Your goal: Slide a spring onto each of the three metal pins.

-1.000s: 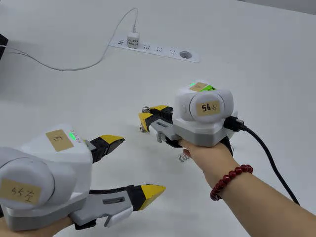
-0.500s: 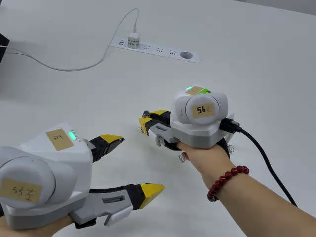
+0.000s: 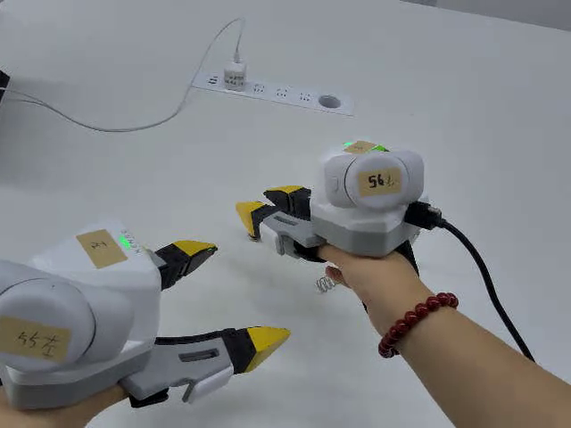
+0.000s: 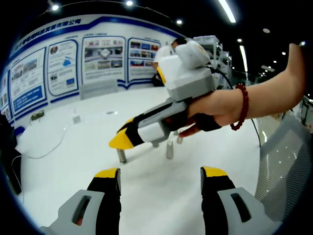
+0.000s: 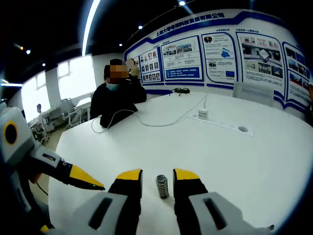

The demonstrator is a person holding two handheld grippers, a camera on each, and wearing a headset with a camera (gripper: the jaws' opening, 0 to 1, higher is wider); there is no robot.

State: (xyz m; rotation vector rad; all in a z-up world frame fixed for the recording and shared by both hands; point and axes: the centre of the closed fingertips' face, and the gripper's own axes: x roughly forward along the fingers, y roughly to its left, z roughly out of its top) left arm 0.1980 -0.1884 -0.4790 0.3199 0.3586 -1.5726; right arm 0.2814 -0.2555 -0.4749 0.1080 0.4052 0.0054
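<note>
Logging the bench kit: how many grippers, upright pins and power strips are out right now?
Grippers: 2 (left gripper, right gripper)
Upright pins: 3
Power strips: 1
Total: 6

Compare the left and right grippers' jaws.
The left gripper spreads its jaws wide; the right gripper has them narrow. Nothing sits between the left gripper's jaws; a spring stands upright between the right gripper's. Both have yellow-tipped black jaws.
</note>
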